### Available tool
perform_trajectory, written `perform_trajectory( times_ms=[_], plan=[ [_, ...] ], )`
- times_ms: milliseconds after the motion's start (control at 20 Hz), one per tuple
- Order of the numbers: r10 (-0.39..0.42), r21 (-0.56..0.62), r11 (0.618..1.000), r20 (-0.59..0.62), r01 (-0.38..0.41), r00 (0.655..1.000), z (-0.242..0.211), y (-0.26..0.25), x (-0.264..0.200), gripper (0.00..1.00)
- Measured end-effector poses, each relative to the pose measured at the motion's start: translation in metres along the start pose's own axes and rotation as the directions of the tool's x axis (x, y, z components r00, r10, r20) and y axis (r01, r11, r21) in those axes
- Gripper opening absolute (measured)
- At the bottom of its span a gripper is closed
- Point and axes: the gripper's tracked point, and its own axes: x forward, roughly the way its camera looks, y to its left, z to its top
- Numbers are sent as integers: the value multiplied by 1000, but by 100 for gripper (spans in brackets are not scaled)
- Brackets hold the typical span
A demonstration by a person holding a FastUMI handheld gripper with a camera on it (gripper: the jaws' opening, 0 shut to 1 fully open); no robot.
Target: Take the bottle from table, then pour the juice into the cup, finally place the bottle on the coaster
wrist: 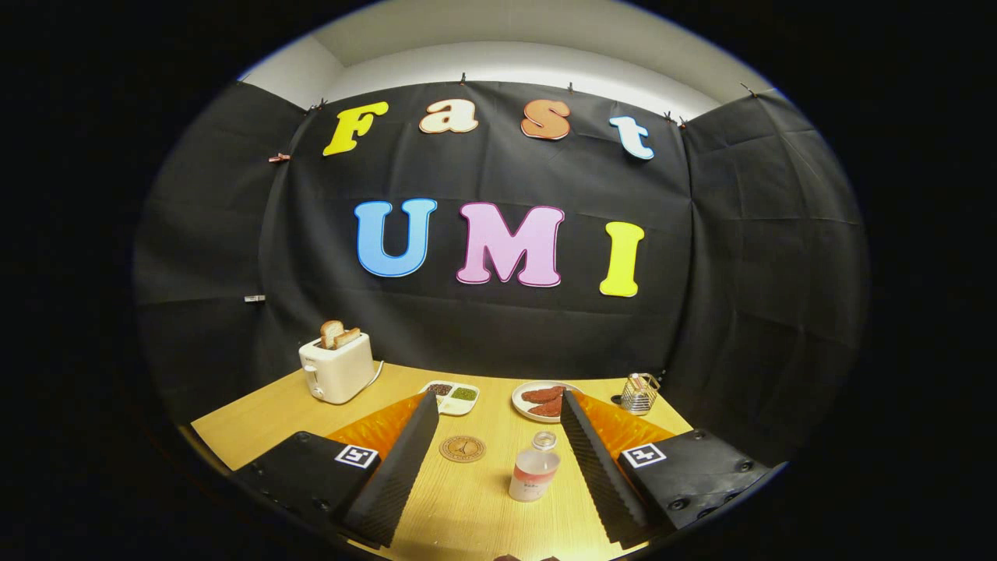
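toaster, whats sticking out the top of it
Two slices of toast stand in the slots of the white toaster, their upper halves showing; the lower parts are hidden inside. It sits at the back of the table, far beyond the open gripper.

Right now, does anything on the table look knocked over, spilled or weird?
Nothing is spilled or tipped. The bottle stands upright between the open gripper fingers, nearer the right one, with no cap on it. The coaster lies flat just beyond. The only odd thing: I can't spot a cup for the juice.
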Motion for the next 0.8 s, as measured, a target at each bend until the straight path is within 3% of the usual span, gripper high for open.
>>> perform_trajectory(
  times_ms=[200, 800],
  plan=[
    [53, 19, 998, -25, -52, 998, -23, -4, 5, 97],
    [24, 30, 999, -37, -23, 999, -51, -38, 33, 97]
  ],
)
